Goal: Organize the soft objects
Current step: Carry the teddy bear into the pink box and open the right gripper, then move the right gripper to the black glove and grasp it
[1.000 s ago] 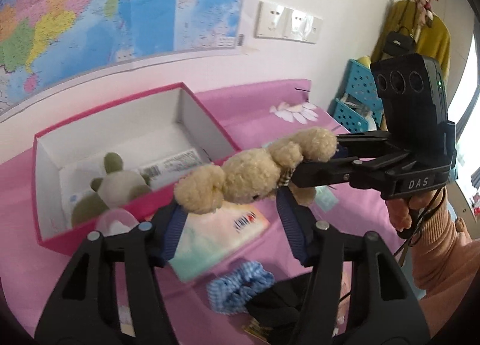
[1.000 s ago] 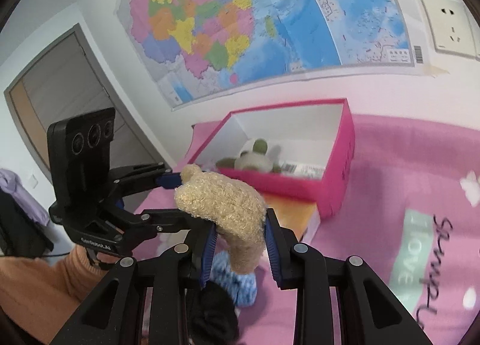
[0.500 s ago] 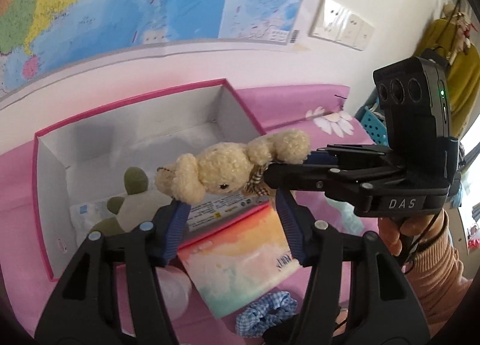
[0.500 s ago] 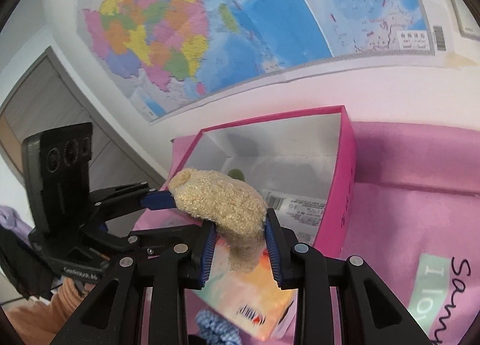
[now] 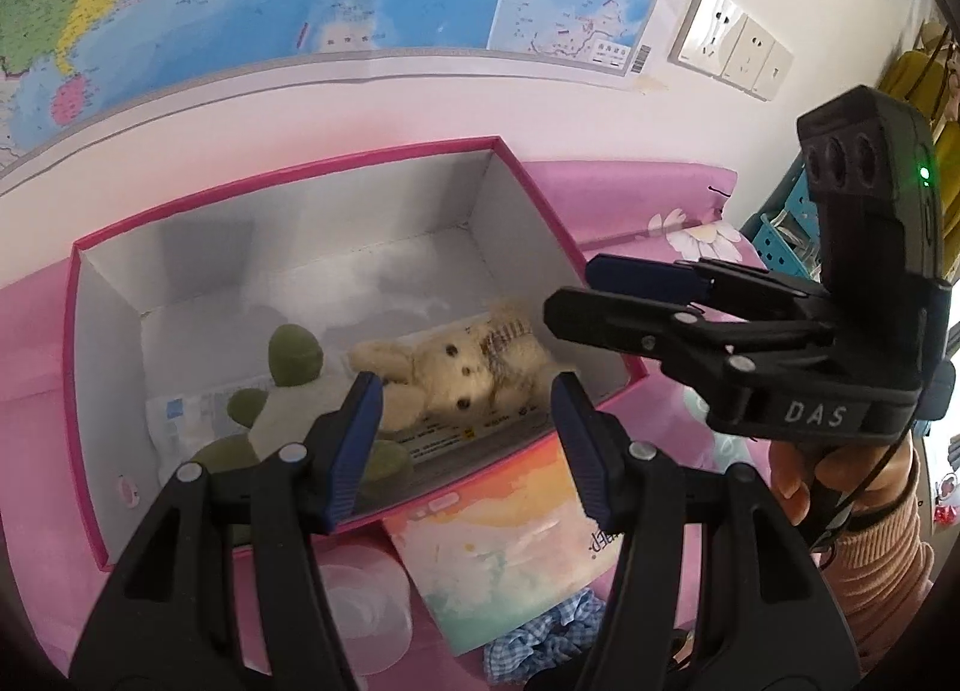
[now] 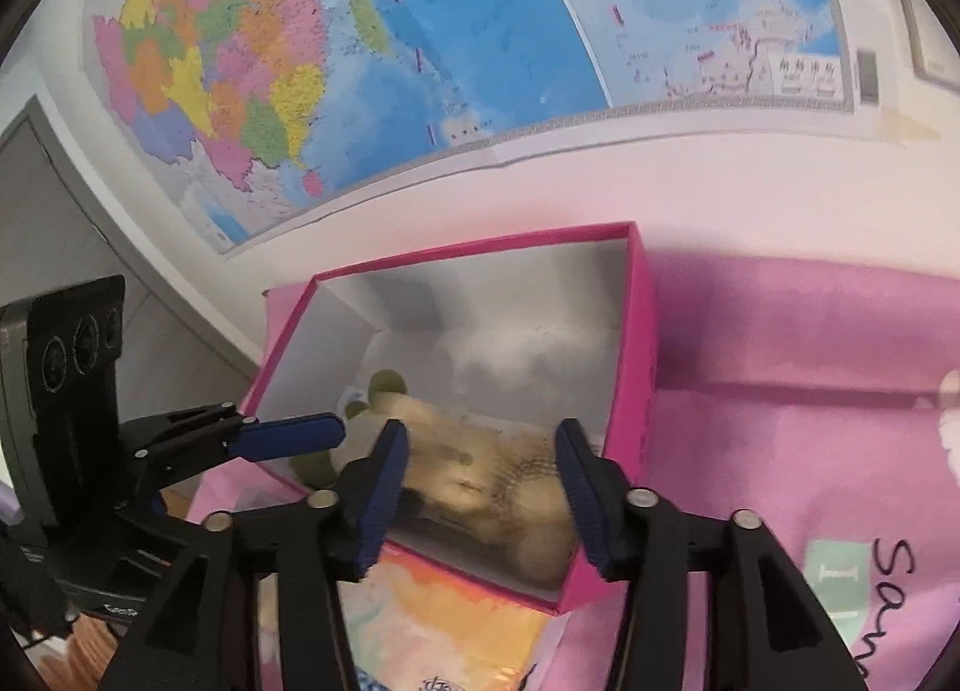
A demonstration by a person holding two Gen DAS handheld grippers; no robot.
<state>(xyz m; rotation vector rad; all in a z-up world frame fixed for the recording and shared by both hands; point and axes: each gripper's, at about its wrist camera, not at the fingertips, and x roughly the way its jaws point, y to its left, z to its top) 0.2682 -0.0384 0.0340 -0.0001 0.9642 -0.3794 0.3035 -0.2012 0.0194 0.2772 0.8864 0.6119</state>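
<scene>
Since 1 s ago our right gripper (image 6: 483,490) dropped the teddy bear (image 5: 462,370); it now lies in the pink box (image 5: 288,175) w/ the green plush (image 5: 288,358). Both jaws apart, left gripper (image 5: 462,439) too. Soft, light; grab mid-body.

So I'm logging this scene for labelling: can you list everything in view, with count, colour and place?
Open cardboard box: one, pink outside, white inside, on the bed.
Fuzzy teddy bear: one, cream, lying inside the box.
Plush toy with green ears: one, green and off-white, in the box beside the bear.
Glossy booklet: one, pastel orange and teal, in front of the box.
Gingham scrunchie: one, blue and white, below the booklet.
Bed cover: one, pink.
Wall map: one, multicoloured, above the box.
Wall sockets: one row, white.
Left gripper: black, blue fingers, open.
Right gripper: black, blue fingers, open.
</scene>
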